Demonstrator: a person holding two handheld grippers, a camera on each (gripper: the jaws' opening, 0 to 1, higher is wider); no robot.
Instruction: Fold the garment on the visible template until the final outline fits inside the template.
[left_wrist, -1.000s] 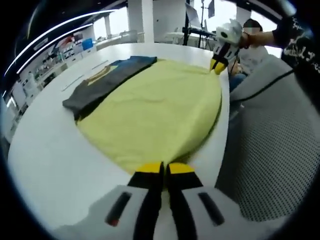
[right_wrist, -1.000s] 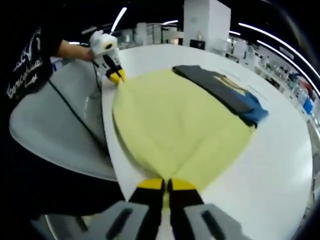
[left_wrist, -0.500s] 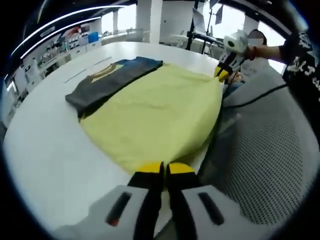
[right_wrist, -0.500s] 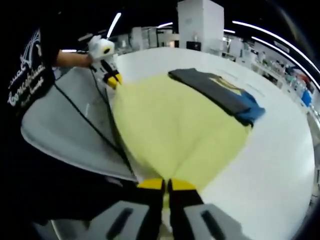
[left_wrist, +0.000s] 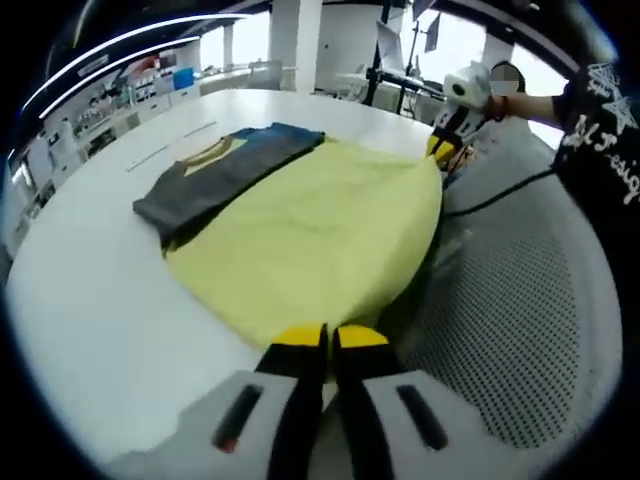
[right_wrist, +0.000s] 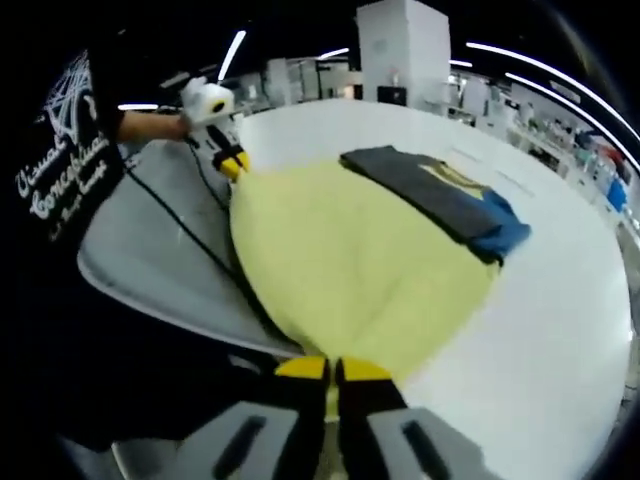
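Observation:
A pale yellow garment (left_wrist: 315, 225) lies spread on the round white table (left_wrist: 90, 300), stretched between both grippers. My left gripper (left_wrist: 326, 340) is shut on its near edge. In the left gripper view the right gripper (left_wrist: 447, 145) pinches the far corner at the table's right edge. In the right gripper view the yellow garment (right_wrist: 350, 265) runs from my right gripper (right_wrist: 331, 371), shut on its edge, to the left gripper (right_wrist: 232, 161) at the far corner. A folded dark grey and blue garment (left_wrist: 225, 175) rests beside the yellow one, also seen as the dark garment (right_wrist: 440, 195).
A grey mesh chair (left_wrist: 520, 310) stands against the table's edge, and a black cable (right_wrist: 190, 235) crosses it. A person in a black printed shirt (right_wrist: 60, 170) holds the grippers. Shelves and desks line the room beyond the table.
Both cameras shifted slightly. The yellow garment's near edge has been drawn toward the table's edge over the chair, staying taut between the two shut grippers.

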